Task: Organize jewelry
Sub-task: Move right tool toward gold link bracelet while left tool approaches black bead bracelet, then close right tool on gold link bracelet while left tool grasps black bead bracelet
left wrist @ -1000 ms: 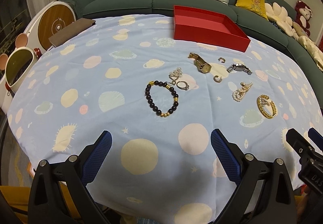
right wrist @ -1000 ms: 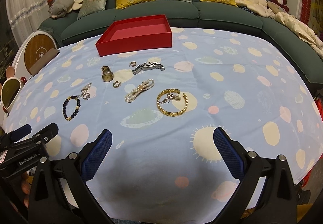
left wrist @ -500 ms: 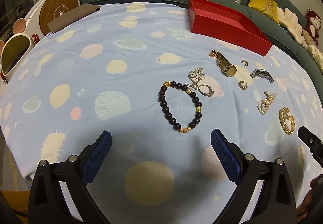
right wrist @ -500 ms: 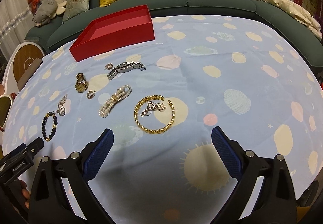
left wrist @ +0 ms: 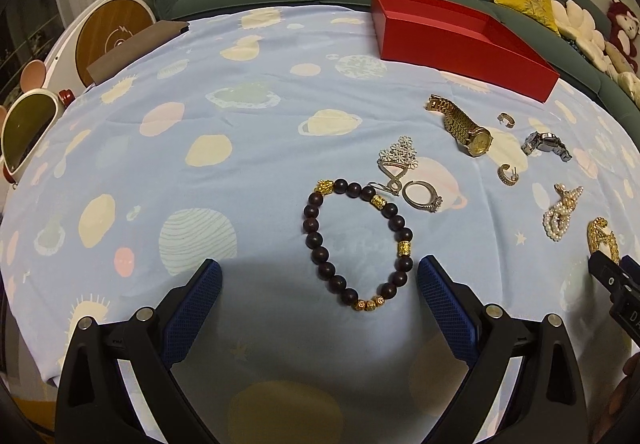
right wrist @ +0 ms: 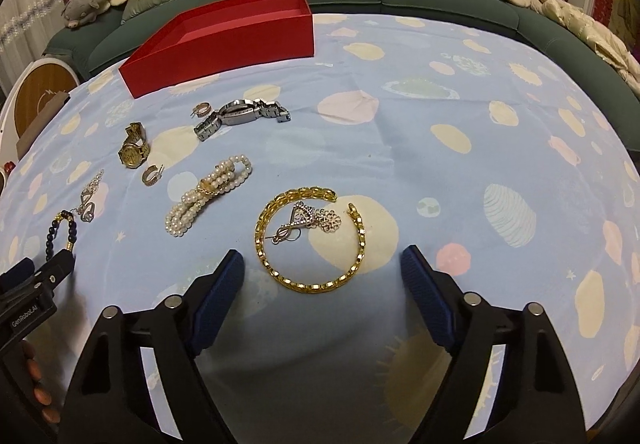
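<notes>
Right tool (right wrist: 320, 268): I see it spread with nothing pinched; its jaws have just been narrowing, and the near arc of the gold chain bangle (right wrist: 310, 240) lies between the blue pads, untouched.
Left tool (left wrist: 320, 284): spread wide and empty; the dark bead bracelet (left wrist: 358, 244) sits just ahead of its tips, its near end between the pads.
Risk at the bangle: a silver flower earring (right wrist: 310, 222) lies inside the bangle's ring; if I close on the chain I may drag or hook the earring, or the thin links may slip off the pads.
Risk at the beads: a ring (left wrist: 422, 195) and a silver pendant (left wrist: 398, 163) lie against the bracelet's far end; lifting it could tug them along.
Cloth: the desk (right wrist: 460, 131) wears a loose patterned sheet; pads driven too low could pinch a fold and shift everything.
Crowding: both tools work close together; I could knock the pearl bracelet (right wrist: 208, 197) between them.
Destination: the red box (right wrist: 224, 39) stands at the far side, well apart from all the jewelry, so I judge nothing is sorted yet; a weak hold could drop a piece on the way.
</notes>
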